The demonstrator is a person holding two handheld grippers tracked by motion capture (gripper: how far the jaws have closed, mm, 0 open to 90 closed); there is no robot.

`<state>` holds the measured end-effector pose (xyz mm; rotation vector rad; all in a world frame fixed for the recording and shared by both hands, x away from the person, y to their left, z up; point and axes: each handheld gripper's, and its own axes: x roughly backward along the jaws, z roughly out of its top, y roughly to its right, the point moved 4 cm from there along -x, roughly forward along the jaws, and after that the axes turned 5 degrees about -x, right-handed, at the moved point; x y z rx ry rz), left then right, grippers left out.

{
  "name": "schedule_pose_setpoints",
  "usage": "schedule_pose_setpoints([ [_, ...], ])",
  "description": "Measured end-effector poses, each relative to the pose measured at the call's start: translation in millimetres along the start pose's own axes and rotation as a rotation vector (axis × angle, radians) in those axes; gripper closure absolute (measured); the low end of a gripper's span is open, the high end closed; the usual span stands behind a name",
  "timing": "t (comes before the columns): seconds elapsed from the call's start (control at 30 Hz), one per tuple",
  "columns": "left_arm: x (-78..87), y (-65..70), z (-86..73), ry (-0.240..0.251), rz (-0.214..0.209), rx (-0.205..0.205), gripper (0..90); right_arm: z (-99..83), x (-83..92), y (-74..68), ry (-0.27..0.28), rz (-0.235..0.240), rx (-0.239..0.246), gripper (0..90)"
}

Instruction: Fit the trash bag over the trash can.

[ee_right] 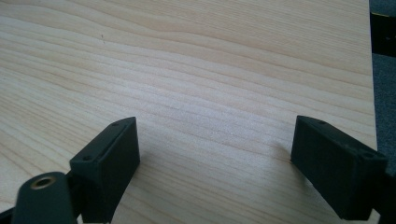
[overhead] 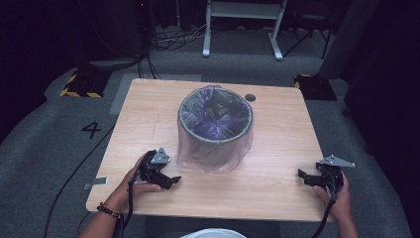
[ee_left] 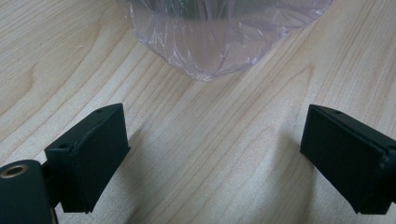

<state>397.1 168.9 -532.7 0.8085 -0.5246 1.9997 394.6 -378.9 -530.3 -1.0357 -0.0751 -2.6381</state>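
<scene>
Left claw (overhead: 171, 179): yours, near edge of the counter (overhead: 277, 163), left of centre; jaws spread wide, nothing between them. Right claw (overhead: 303, 174): near right corner, jaws likewise apart and empty.

Bin (overhead: 215, 130): round, centre of counter, lined with a thin clear bag (ee_left: 210, 51) draped loosely over its rim and down the sides, just ahead of your left claw.

Risk, as judged: pinch the film carelessly and it may tear, slip, or drag the light bin.

Counter: pale wood grain, bare.

Room: grey carpet, floor cables, white desk frame (overhead: 242, 25) beyond.
</scene>
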Motion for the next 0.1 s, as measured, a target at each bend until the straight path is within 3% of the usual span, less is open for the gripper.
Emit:
schedule_pose_setpoints([
  [0.1, -0.1, 0.0, 0.1, 0.001, 0.001, 0.001, 7.3, 0.0, 0.0, -0.1, 0.0, 0.0, 0.0, 15.4],
])
